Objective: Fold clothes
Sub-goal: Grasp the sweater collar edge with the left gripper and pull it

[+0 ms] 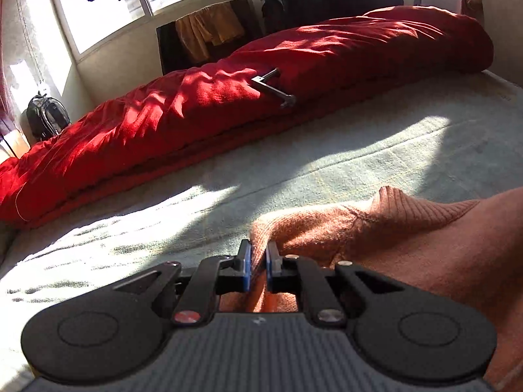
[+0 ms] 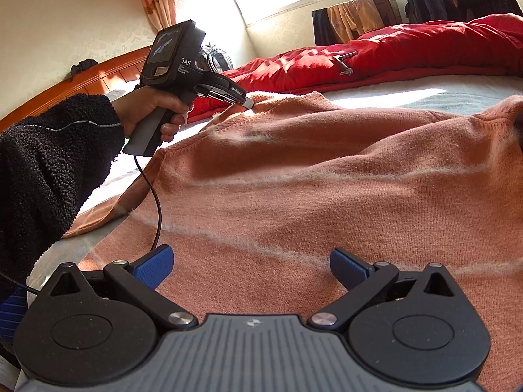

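An orange knitted sweater (image 2: 310, 170) with thin pale stripes lies spread over the bed. In the left wrist view my left gripper (image 1: 258, 261) is shut on a pinched fold of the sweater (image 1: 376, 228), near its ribbed edge, and the cloth rises between the blue pads. The right wrist view shows that same left gripper (image 2: 248, 103) held in a hand with a black fleece sleeve (image 2: 49, 163), at the sweater's far left corner. My right gripper (image 2: 251, 266) hovers open over the sweater's near part, nothing between its blue fingers (image 2: 153, 266).
A bulky red duvet (image 1: 228, 114) lies along the far side of the bed with a small black metal tool (image 1: 271, 88) on it. The pale bed sheet (image 1: 163, 222) shows around the sweater. A wooden headboard (image 2: 98, 75), a backpack (image 1: 47, 117) and hanging clothes stand beyond.
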`<state>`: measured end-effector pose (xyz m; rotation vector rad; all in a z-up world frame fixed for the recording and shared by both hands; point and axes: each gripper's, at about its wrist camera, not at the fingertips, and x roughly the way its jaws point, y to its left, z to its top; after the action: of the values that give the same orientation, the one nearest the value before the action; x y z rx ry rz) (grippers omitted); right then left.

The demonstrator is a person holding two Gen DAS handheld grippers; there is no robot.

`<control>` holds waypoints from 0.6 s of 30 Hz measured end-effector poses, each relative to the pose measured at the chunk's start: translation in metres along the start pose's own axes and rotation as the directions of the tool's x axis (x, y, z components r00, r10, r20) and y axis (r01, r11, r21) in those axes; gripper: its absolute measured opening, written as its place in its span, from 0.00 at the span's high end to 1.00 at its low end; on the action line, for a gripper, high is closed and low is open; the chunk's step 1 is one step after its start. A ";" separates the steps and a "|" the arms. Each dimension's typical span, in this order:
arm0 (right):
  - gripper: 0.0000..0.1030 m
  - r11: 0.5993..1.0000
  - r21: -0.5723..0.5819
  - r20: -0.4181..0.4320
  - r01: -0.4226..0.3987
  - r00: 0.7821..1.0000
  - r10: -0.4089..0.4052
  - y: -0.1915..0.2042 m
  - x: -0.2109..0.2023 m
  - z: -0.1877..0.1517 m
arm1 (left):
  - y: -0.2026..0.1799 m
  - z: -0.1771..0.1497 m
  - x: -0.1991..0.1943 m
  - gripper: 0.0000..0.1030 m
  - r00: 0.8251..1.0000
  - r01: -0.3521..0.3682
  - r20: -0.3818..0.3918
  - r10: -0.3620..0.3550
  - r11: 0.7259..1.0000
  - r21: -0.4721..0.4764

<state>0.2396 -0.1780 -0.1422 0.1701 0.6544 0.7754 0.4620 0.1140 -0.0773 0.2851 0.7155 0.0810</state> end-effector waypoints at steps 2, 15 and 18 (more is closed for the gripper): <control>0.00 1.000 0.008 -0.004 0.003 1.000 -0.003 -0.002 0.001 0.000 | -0.001 -0.004 0.015 0.93 1.000 -0.010 -0.013 0.009 1.000 -0.014; 0.00 1.000 0.028 -0.017 -0.010 1.000 0.010 -0.005 0.004 -0.001 | 0.004 -0.016 0.035 0.82 0.993 -0.012 -0.116 -0.002 0.993 -0.119; 0.00 1.000 0.018 -0.013 0.004 1.000 -0.004 -0.001 0.000 0.001 | 0.003 -0.007 0.012 0.78 0.996 0.003 -0.089 -0.015 0.992 -0.129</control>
<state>0.2411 -0.1787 -0.1421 0.1805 0.6735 0.7674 0.4671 0.1203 -0.0893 0.1550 0.7969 0.1315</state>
